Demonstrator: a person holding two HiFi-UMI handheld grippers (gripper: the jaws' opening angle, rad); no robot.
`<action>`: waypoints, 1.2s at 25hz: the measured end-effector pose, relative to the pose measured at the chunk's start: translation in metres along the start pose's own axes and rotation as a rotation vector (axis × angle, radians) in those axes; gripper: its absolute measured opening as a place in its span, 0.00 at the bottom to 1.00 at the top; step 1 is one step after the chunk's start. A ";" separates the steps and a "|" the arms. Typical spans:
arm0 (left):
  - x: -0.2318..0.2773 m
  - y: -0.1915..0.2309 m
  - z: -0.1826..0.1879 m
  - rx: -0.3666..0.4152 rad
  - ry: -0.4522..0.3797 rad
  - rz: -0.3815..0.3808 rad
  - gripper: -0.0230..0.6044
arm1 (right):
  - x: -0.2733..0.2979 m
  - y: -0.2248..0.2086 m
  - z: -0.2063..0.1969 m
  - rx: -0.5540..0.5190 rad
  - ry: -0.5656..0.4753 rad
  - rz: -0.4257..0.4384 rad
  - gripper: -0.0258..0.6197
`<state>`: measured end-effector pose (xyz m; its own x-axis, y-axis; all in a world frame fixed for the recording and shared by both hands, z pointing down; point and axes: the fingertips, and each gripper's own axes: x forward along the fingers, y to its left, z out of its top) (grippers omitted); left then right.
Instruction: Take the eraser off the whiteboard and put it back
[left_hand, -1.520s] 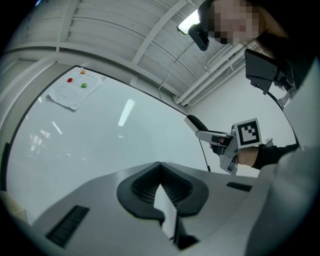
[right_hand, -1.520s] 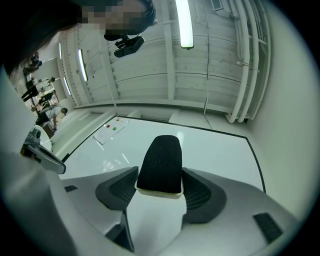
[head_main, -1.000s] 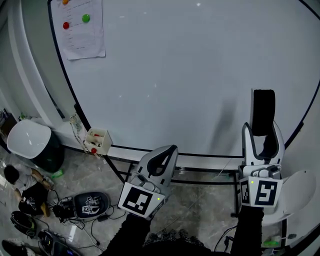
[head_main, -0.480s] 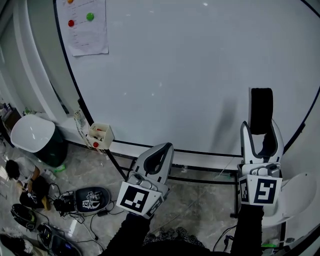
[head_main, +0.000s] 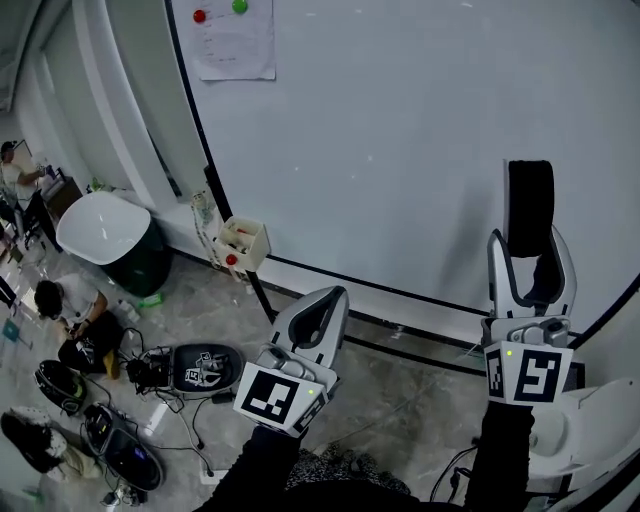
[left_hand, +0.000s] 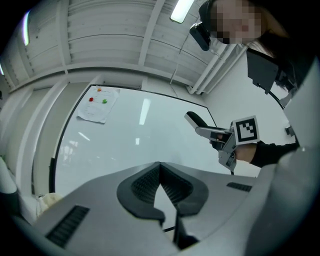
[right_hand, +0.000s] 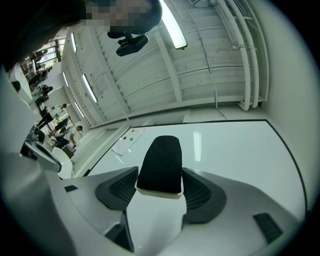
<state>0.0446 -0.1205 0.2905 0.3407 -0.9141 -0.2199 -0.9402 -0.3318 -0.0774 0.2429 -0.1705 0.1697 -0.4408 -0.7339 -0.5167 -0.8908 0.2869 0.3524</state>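
The eraser (head_main: 529, 205) is off the whiteboard's (head_main: 400, 120) surface and sits in the right gripper (head_main: 531, 262), in front of the board's lower right edge. In the right gripper view, the eraser (right_hand: 161, 162) stands lengthwise between the two fingers (right_hand: 119, 192). Its black felt face is turned to the camera and its pale base shows as a thin rim at the near end. The fingers stand wide apart, and their ribbed pads press on the eraser's two long sides. About half of it pokes out past the fingertips towards the whiteboard (right_hand: 235, 150). In the head view a faint shadow lies on the board to the eraser's left, separate from it. Whether the far end touches the board cannot be made out.

The left gripper (head_main: 318, 318) is lower, below the board's bottom edge and over the floor (head_main: 200, 320). In its own view its fingers (left_hand: 145, 185) meet at the tips with nothing between them. That view also shows the right gripper (left_hand: 202, 131) carrying the eraser (left_hand: 192, 119) before the whiteboard's (left_hand: 130, 140) right side.
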 end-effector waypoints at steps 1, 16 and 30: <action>-0.004 0.006 0.000 0.002 0.003 0.020 0.05 | 0.005 0.007 -0.001 0.011 -0.006 0.015 0.47; -0.040 0.112 -0.005 -0.004 -0.020 0.165 0.05 | 0.079 0.123 -0.006 0.055 -0.047 0.165 0.47; -0.068 0.232 -0.017 0.022 -0.004 0.192 0.05 | 0.151 0.249 -0.013 0.064 -0.033 0.242 0.47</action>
<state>-0.1968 -0.1391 0.3043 0.1554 -0.9591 -0.2365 -0.9877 -0.1465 -0.0548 -0.0437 -0.2178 0.1894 -0.6444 -0.6191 -0.4487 -0.7636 0.4909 0.4194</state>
